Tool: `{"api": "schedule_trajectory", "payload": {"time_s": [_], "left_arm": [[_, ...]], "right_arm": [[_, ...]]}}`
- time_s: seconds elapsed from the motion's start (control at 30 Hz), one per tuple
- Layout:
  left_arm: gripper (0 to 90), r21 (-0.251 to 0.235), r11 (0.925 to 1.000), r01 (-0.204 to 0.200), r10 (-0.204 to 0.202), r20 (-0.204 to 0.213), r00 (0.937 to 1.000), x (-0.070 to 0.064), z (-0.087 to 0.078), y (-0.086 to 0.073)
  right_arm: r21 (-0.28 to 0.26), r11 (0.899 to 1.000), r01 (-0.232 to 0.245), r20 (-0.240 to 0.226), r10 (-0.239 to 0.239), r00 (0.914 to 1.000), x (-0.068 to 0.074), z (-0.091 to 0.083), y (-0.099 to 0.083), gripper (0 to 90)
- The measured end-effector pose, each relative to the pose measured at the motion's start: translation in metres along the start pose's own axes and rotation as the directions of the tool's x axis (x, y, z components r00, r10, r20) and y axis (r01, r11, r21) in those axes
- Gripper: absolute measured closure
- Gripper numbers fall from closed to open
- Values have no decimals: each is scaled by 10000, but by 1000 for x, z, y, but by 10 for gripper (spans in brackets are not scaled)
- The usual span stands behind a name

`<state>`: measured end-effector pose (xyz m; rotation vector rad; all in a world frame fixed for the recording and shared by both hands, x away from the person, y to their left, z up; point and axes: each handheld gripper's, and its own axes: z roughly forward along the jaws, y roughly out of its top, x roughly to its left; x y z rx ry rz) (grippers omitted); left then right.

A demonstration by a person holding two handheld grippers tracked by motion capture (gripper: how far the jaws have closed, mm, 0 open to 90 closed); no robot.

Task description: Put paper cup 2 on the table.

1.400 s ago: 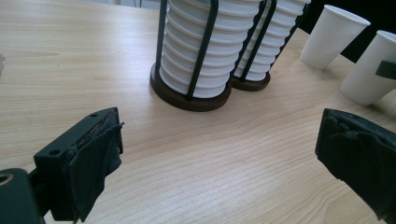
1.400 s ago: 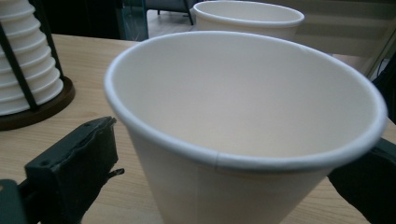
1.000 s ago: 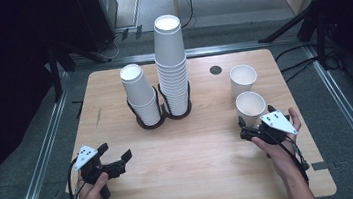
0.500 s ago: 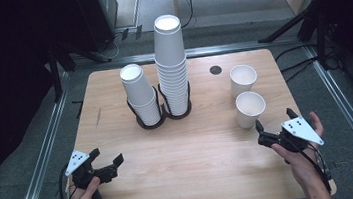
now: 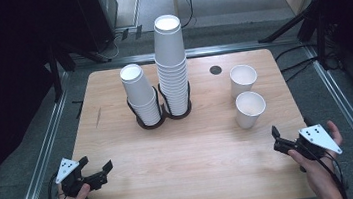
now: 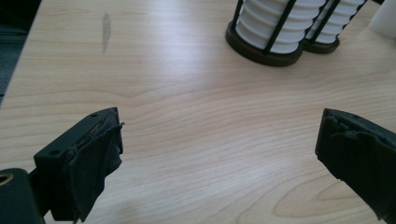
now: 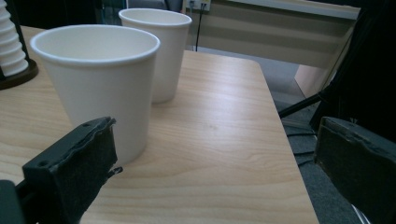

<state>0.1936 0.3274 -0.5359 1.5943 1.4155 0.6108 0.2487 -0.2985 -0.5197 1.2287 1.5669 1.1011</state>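
Observation:
Two loose white paper cups stand on the right of the wooden table [image 5: 118,136]: a near cup [image 5: 250,108] [image 7: 100,79] and a far cup [image 5: 243,79] [image 7: 161,51]. At the front right corner my right gripper [image 5: 276,141] [image 7: 215,135] is open, a short way in front of the near cup, with nothing between its jaws. My left gripper [image 5: 96,166] [image 6: 219,135] hovers open over bare wood at the front left. A short cup stack [image 5: 141,98] [image 6: 275,23] and a tall cup stack [image 5: 171,65] [image 6: 334,23] sit in black wire holders at the centre.
A small black round disc [image 5: 216,70] lies on the table behind the far cup. Dark floor, metal rails and stand legs surround the table. Bare wood stretches between the two grippers along the front edge.
My right gripper has drawn back from the near cup toward the front right corner. My left gripper has slid left and closer to the front edge. Both cups stay put.

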Motion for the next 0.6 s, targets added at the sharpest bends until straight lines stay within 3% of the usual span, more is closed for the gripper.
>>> {"api": "schedule_trajectory", "payload": {"time_s": [0.27,0.6], "left_arm": [[8,76,9999,-135,139,-479,9988,7,-7,-11],[8,-92,9998,195,-201,-644,9977,14,-12,-15]], "right_arm": [[395,9992,-48,322,35,9995,-13,-7,-17,0],[507,9985,-223,522,197,9984,-18,-14,-23,0]]}}
